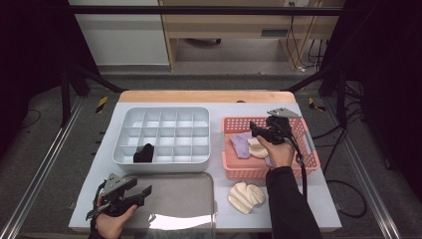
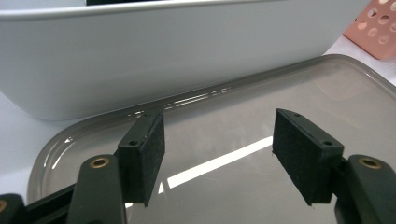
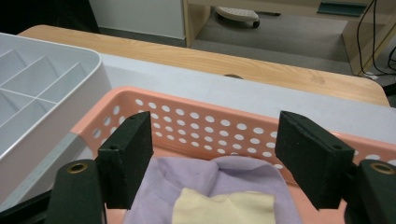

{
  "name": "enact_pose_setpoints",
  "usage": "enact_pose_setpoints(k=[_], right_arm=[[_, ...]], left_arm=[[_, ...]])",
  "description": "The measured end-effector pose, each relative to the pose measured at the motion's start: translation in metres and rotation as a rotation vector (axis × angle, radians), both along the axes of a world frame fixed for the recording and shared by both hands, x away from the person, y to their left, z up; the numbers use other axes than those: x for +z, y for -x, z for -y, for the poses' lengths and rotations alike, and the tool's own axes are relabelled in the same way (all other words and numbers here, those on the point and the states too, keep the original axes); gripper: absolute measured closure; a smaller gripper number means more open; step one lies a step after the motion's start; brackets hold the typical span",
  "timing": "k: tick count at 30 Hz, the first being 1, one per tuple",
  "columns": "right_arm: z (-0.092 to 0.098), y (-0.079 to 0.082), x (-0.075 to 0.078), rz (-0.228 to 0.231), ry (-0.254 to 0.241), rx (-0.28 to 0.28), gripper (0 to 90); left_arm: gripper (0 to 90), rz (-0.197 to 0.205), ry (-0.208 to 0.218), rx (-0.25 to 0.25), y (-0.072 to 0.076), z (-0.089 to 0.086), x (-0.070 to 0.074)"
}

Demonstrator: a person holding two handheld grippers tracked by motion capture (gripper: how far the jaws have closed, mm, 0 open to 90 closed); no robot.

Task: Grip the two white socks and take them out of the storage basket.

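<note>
My right gripper [image 1: 255, 130] hovers open over the pink basket [image 1: 309, 160], and nothing sits between its pads. In the right gripper view the right gripper [image 3: 215, 149] points at a purple sock [image 3: 224, 175] with a cream sock [image 3: 224, 207] lying on top of it. From above, the purple sock [image 1: 240, 145] and cream sock [image 1: 257, 148] lie in the basket's left half. My left gripper [image 1: 144, 195] rests low over the grey tray [image 1: 189, 199], open and empty. The left gripper [image 2: 217, 135] has the tray's glossy surface [image 2: 224, 112] beneath it.
A white divided organizer [image 1: 161, 112] stands at the left, with a black sock [image 1: 144, 153] in a front compartment. Another cream sock [image 1: 246, 196] lies on the table in front of the basket. The organizer's wall [image 2: 163, 56] rises just beyond the left gripper.
</note>
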State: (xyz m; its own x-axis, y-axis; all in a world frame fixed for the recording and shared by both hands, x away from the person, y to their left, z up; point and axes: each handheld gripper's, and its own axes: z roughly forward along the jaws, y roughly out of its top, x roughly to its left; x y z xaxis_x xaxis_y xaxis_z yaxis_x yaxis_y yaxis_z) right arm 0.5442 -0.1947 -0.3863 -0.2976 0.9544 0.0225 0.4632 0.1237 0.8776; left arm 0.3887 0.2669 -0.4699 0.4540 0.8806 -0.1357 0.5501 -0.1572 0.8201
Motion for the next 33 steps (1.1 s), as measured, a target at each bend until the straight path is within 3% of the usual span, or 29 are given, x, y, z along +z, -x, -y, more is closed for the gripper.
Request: enact_pose_setpoints(k=[9, 17, 24, 28, 33], right_arm=[[0.010, -0.015, -0.014, -0.042, 0.004, -0.044, 30.1], [0.012, -0.025, -0.035, -0.126, 0.043, -0.038, 38.8], [0.016, -0.027, -0.043, -0.169, 0.053, -0.041, 43.3], [0.021, -0.027, -0.051, -0.214, 0.028, -0.056, 43.0], [0.025, -0.029, -0.054, -0.229, 0.013, -0.069, 36.6]], left_arm=[[33.9, 0.006, 0.005, 0.003, 0.001, -0.001, 0.001], [34.0, 0.005, 0.001, 0.003, 0.001, -0.001, 0.001], [34.0, 0.001, -0.002, 0.001, 0.000, 0.000, 0.000], [34.0, -0.002, -0.004, -0.002, 0.000, 0.001, 0.000], [34.0, -0.001, -0.001, -0.003, 0.000, 0.001, 0.000]])
